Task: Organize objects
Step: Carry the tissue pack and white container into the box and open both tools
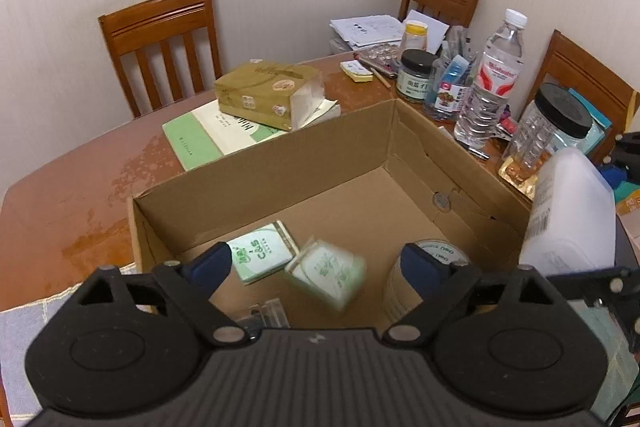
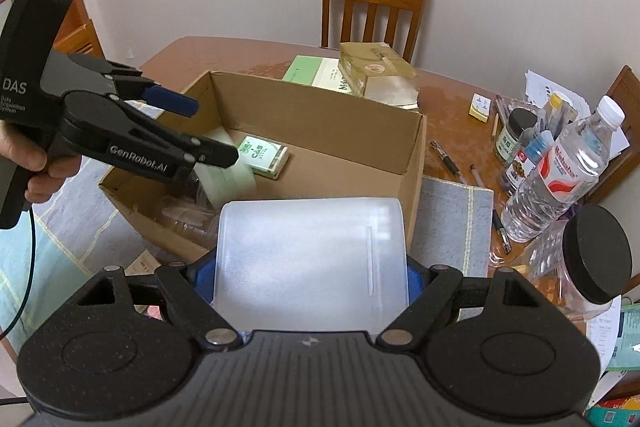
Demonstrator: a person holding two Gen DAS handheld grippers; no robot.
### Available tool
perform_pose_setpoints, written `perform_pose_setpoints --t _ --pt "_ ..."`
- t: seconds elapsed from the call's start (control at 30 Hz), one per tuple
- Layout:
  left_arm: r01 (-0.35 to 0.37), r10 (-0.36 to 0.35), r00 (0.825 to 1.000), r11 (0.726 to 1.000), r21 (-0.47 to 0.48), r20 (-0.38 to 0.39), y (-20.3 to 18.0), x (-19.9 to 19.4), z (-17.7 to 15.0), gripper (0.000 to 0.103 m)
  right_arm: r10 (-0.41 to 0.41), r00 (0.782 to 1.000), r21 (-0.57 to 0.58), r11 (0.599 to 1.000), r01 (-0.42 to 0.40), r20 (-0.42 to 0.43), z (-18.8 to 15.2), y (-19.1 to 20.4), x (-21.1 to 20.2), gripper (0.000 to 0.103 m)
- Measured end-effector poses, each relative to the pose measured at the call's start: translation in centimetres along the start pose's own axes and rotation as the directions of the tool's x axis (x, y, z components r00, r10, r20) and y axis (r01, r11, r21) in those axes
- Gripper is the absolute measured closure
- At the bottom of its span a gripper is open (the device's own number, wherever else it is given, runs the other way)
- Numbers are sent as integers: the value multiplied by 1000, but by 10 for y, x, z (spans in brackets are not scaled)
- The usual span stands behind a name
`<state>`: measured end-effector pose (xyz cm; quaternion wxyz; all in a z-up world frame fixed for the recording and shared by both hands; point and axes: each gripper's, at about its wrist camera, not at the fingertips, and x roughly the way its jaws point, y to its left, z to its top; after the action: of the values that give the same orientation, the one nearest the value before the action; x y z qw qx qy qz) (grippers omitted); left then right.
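An open cardboard box (image 1: 340, 135) (image 2: 320, 115) stands on the brown table. My left gripper (image 1: 316, 263) (image 2: 208, 129) is open above it. A green tissue pack (image 1: 326, 273) (image 2: 232, 183), blurred, is below the open fingers, free of them. Another green tissue pack (image 1: 262, 255) (image 2: 264, 155) lies flat on the box floor, and a tape roll (image 1: 440, 255) stands at the right inside. My right gripper (image 2: 310, 275) is shut on a translucent white plastic container (image 2: 312, 259) (image 1: 572, 215) held at the box's near right edge.
A gold tissue box (image 1: 260, 95) lies on green-white books (image 1: 200, 139) behind the box. Bottles, jars, pens and papers (image 1: 460, 83) (image 2: 560, 163) crowd the right side of the table. A black-lidded clear jar (image 2: 592, 259) stands close right. Wooden chairs (image 1: 160, 43) surround the table.
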<state>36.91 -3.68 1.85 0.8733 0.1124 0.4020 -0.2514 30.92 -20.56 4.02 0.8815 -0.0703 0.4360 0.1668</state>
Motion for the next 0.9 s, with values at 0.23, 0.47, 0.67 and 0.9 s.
perform_pose_setpoints --t 0.23,0.47,0.67,0.9 --pt "-38 38 999 999 -1 3 0 -15 -7 6 7 1000 -7 1000 -7 -9 12 -10 15 17" --pt "-96 96 995 995 -15 0 3 -37 -19 3 20 1000 -21 1000 -20 -13 35 -17 35 17" --pt "-138 138 990 989 -46 14 4 -58 -38 2 19 1000 -40 999 -20 -22 55 -19 62 17" --pt "-196 196 981 977 -88 -8 5 -71 -66 2 -1 999 -51 999 -1 -47 69 -18 99 17"
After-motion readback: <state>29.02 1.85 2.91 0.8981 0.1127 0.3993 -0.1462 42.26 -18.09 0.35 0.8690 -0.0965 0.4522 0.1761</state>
